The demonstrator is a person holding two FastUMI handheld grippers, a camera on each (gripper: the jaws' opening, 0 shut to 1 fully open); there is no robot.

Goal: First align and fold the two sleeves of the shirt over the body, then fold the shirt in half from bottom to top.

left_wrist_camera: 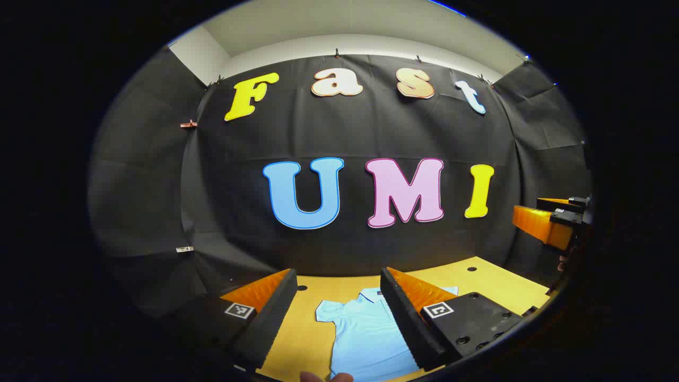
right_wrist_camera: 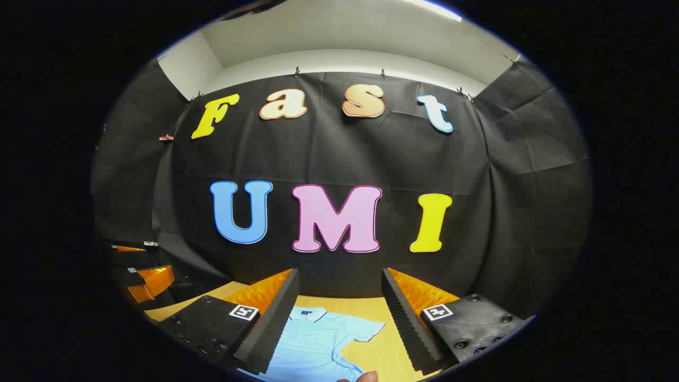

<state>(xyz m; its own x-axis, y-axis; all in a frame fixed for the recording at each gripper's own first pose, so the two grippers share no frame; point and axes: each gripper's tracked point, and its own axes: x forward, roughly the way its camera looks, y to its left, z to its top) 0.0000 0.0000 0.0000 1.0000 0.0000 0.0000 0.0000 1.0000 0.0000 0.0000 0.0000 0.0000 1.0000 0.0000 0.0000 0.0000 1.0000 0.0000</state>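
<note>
The wooden counter runs back to the black cloth wall, with a few small dark holes near its far edge. On it lies a light blue polo shirt, spread flat, its collar toward the far edge and both short sleeves out to the sides. In the left gripper view one sleeve points at the left edge with bare wood beyond it. In the right gripper view the other sleeve reaches right, with open wood past it. No writing on the shirt can be made out.

The left gripper hangs above the shirt, fingers spread wide, holding nothing. The right gripper hovers likewise, fingers parted and empty. Each carries small square black-and-white markers. A fingertip peeks in at the near edge.
</note>
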